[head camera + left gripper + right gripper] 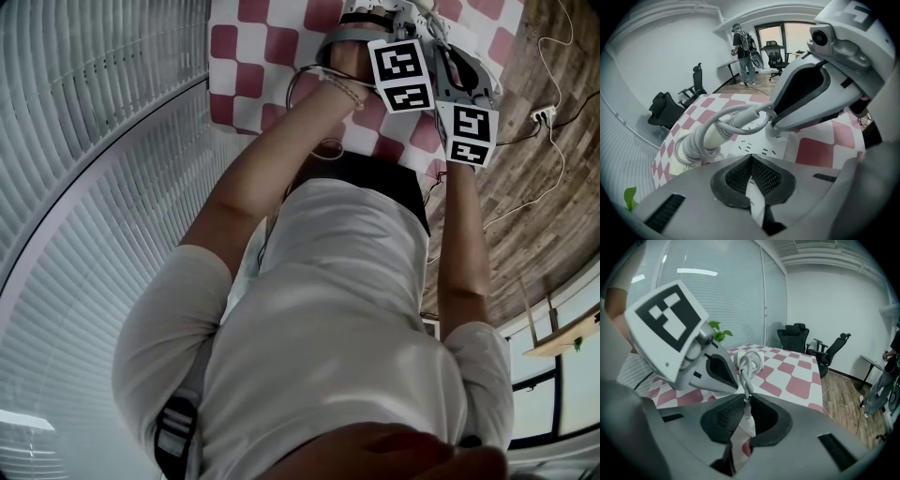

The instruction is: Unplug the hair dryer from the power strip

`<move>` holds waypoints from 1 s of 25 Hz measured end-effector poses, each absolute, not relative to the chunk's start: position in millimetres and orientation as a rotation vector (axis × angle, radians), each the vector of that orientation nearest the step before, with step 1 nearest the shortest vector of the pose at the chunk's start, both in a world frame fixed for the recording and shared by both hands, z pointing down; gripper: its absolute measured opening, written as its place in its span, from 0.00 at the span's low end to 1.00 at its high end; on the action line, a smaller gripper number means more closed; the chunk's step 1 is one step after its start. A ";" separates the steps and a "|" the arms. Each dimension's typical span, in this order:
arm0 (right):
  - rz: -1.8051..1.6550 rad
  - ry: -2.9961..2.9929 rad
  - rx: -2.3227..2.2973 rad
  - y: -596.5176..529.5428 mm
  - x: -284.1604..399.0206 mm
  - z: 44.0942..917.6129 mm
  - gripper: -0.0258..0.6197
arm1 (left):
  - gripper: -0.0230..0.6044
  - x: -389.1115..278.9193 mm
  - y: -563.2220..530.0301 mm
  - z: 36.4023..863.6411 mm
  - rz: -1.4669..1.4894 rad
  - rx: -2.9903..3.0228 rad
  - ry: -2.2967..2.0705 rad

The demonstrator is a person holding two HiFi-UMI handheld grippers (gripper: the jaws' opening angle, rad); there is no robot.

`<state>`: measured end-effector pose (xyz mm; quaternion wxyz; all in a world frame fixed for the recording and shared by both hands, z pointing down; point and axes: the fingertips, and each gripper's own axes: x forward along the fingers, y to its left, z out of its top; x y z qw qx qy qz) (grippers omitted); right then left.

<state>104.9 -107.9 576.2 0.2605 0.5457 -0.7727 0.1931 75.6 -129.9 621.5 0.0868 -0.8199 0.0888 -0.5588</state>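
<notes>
**Right gripper clamps hair dryer plug at power strip**

Over a table (234, 56) laid with a red-and-white checked cloth, a person holds two grippers close together, their tips nearly meeting. The right gripper (744, 401) is closed to a narrow gap on the white plug (772, 130), which fills the slit between its black pads. The plug stands on the white power strip (752, 143); whether its pins are seated in a socket cannot be made out.

The left gripper (750, 158), just to the left of the right one, has its jaws drawn together at the tips with no object seen clamped between them. It is angled steeply down at the near part of the power strip, whose white face shows through the slit behind the tips.

From the right gripper's jaws the pale grey cord (740, 111) runs away and winds in loops round the cream-coloured hair dryer (712, 137). The hair dryer lies on the cloth just beyond both sets of tips, left of the left gripper's line.

Well beyond the grippers, past the table's far end, are black office chairs (794, 336) and a standing person (743, 54).
</notes>
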 end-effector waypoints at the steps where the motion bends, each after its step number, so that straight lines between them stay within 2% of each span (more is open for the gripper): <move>1: 0.495 -2.105 1.484 -108.5 103.4 567.1 0.14 | 0.08 76.2 -129.2 621.5 -1.665 -2.439 0.262; 5: 0.438 -2.129 1.489 -127.1 100.0 542.4 0.14 | 0.08 75.0 -132.2 621.1 -1.662 -2.455 0.266; 25: 0.453 -2.085 1.441 -128.9 126.5 544.6 0.14 | 0.08 74.1 -129.7 615.0 -1.657 -2.493 0.276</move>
